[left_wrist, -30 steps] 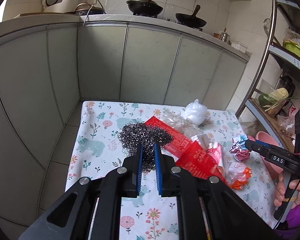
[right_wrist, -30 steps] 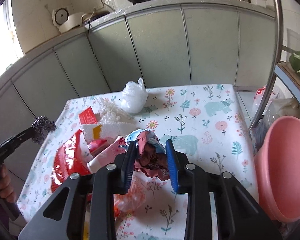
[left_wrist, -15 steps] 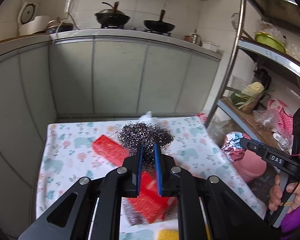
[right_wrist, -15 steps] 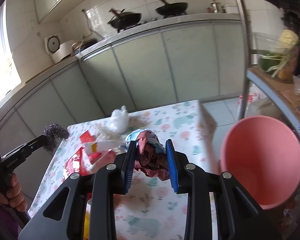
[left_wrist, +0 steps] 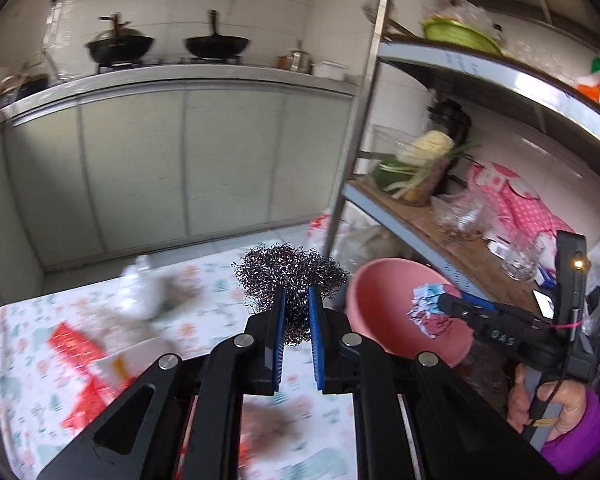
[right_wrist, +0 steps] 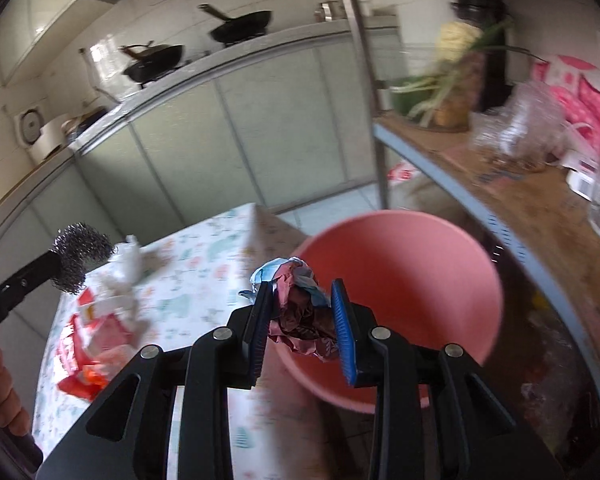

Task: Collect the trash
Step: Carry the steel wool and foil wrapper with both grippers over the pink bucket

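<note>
**Trash held over and beside the pink bin**

Trash sits in both grippers. The right gripper pinches a crumpled wrapper of dark red and pale blue between its blue pads, right at the near rim of the pink bin, in front of its open mouth. The left gripper has its jaws drawn narrow on a ball of steel wool, just to the left of the bin, above the table's edge. Left of the bin, on the floral tablecloth, lie red packaging and a white plastic bag, blurred. Behind the bin stands a metal shelf rack with vegetables
</note>
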A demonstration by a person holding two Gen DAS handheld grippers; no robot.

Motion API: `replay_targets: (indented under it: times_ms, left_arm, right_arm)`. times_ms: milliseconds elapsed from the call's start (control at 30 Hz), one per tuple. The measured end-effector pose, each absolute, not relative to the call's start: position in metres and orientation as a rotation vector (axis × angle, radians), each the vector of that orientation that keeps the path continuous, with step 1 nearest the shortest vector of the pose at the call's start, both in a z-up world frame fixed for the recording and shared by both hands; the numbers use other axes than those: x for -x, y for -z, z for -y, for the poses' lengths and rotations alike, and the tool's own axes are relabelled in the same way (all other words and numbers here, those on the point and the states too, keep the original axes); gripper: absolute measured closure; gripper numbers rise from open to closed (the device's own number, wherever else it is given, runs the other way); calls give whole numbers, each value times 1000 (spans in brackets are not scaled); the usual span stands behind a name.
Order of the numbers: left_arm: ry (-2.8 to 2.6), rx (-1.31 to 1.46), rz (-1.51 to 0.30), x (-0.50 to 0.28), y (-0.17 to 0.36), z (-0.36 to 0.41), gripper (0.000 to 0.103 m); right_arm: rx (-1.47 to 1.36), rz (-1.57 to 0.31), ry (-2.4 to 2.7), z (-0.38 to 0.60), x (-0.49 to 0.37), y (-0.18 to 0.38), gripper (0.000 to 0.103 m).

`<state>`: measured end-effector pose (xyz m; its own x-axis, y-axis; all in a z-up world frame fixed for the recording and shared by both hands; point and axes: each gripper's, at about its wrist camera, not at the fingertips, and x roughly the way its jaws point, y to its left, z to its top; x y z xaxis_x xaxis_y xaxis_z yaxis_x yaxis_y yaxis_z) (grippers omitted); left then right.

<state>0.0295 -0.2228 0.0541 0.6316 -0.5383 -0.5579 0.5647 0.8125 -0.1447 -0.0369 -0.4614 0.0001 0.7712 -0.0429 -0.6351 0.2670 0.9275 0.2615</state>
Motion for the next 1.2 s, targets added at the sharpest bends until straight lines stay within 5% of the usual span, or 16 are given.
replay_targets:
  times_ms: [367,1200]
  left_arm:
    - [744,-125,-695,-41,-29,317,92]
    - [756,-188,-797,-59,11,366,92]
  right_arm:
    - [-336,-714,249,492,36,20,72]
    - [-324,-764,283,502,19,39,72]
